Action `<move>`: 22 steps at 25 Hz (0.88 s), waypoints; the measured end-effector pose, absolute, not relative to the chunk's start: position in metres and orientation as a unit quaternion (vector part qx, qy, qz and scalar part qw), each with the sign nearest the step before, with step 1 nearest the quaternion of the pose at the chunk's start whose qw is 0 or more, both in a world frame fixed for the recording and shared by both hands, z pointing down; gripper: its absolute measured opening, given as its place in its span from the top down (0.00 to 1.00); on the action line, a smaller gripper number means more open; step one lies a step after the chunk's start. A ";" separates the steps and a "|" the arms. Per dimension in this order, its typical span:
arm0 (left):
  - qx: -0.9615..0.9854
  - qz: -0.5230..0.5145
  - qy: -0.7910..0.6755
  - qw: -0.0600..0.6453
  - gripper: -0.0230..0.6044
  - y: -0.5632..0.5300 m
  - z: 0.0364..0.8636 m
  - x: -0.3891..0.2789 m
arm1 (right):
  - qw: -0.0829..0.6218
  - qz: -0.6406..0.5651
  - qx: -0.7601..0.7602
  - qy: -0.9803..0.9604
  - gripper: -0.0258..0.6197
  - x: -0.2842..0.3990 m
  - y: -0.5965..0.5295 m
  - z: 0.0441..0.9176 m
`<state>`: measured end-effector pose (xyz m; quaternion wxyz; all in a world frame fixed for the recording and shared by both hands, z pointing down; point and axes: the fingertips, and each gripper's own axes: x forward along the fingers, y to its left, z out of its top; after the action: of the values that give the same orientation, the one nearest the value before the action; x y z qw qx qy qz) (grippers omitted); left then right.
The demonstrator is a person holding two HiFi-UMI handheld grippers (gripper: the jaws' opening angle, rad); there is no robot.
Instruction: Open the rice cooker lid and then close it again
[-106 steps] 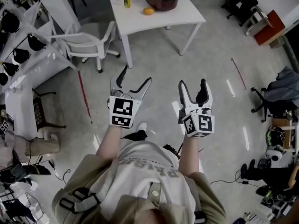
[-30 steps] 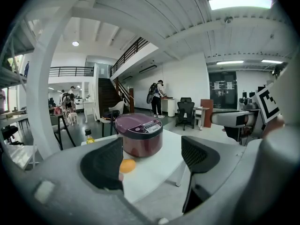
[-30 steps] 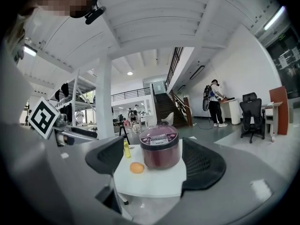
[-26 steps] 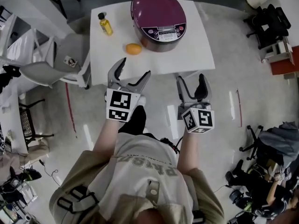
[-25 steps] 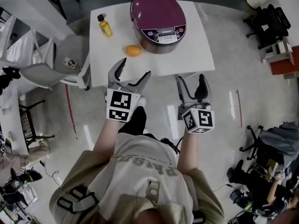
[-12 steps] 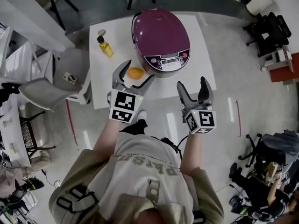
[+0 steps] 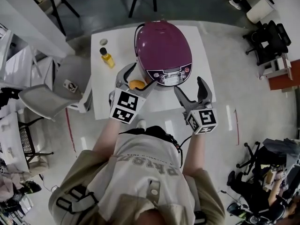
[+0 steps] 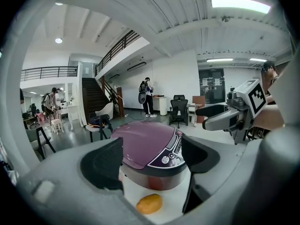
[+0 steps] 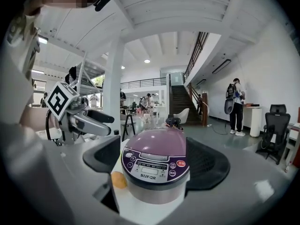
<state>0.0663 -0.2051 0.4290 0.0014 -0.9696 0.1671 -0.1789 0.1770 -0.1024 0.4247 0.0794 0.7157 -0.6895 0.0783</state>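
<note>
Head view shows the person now closer to the white table (image 7: 101, 95), so the closed rice cooker (image 7: 163, 50) stands just beyond the wide-open, empty left gripper (image 7: 136, 78) and the empty right gripper (image 7: 190, 89), whose jaws are opening, ready for the lid.

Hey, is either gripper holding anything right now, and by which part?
Nothing is held. The left gripper is open and empty; the right gripper is opening, nothing between its jaws. Both are short of the rice cooker.
</note>
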 end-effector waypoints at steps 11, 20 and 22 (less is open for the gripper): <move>-0.965 -0.232 0.110 0.044 0.32 -0.203 0.442 0.076 | 0.202 0.062 0.588 -0.781 0.32 0.153 -0.128 0.433; -0.910 -0.353 0.000 0.218 0.28 -0.201 0.460 0.093 | 0.373 0.063 0.403 -0.833 0.29 0.137 -0.128 0.472; -0.893 -0.380 -0.017 0.240 0.27 -0.201 0.467 0.096 | 0.400 0.076 0.368 -0.836 0.29 0.138 -0.123 0.483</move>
<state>0.0961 -0.2013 0.4666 0.2405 -0.8930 -0.0172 -0.3801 0.1384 -0.1231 0.4834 0.3997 0.3676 -0.8363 0.0756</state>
